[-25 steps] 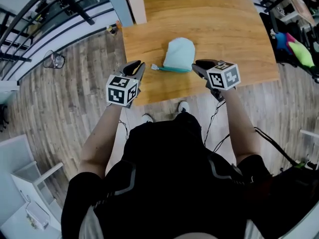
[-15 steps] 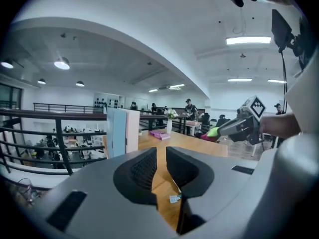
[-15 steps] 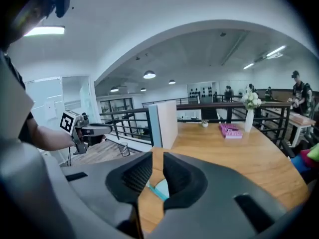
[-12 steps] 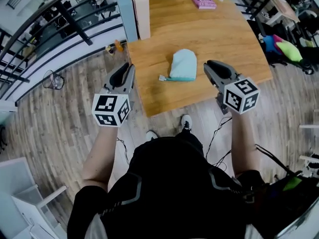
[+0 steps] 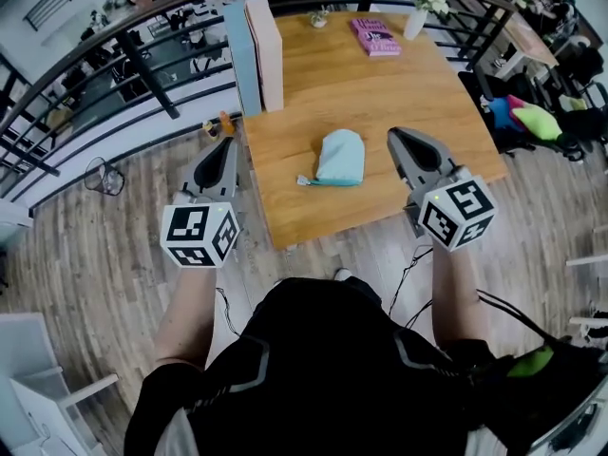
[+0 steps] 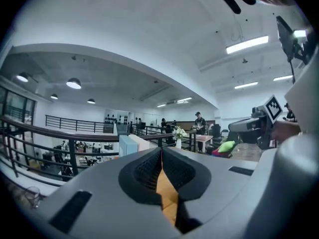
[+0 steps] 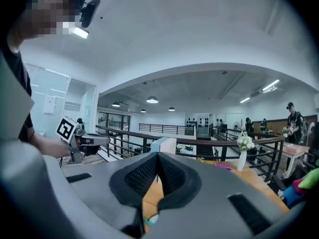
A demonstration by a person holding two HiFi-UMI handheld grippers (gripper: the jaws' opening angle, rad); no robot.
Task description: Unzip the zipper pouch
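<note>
The zipper pouch (image 5: 340, 156) lies flat in the middle of the wooden table (image 5: 380, 93). It is light blue-green. Its zipper runs along the edge nearest the person, and the little pull tab (image 5: 302, 180) sticks out at the left end. The zipper looks shut all the way, though it is small in the head view, so this is a best guess.

The left gripper (image 5: 225, 142) is up in the air beside the left edge of the table, over the floor. Its jaws are pressed together with nothing between them. The right gripper (image 5: 400, 135) is in the air over the table, to the right of the pouch and not touching it. Its jaws are pressed together too, and they hold nothing.

So the job has not really begun. Nothing holds the pouch and nothing holds the tab. What is left seems to be everything: one gripper has to hold the pouch down, the other has to pinch the tab, and then the tab has to be pulled along to open the pouch.
</note>
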